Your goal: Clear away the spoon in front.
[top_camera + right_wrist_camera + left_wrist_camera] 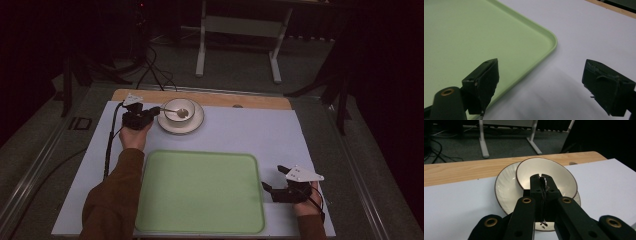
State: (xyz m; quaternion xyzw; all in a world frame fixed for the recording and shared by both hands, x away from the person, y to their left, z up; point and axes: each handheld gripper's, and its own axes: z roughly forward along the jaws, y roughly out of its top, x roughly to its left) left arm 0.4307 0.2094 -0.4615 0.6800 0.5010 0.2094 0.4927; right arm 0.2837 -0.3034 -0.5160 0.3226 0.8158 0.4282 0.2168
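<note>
L gripper (541, 178) clamped on spoon (175, 111) handle in bowl (546, 176). Lift straight, keep level, clear plate (506, 192). R gripper (544, 85) open by tray (461, 32).

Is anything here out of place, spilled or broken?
Nothing spilled or broken. The bowl sits off-centre on its plate, toward one rim. The left claw is shut on the spoon; the tray lies flat.

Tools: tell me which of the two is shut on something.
The left tool, up by the bowl on its plate: its jaws are clamped on the spoon handle. The right tool is open beside the green tray.
</note>
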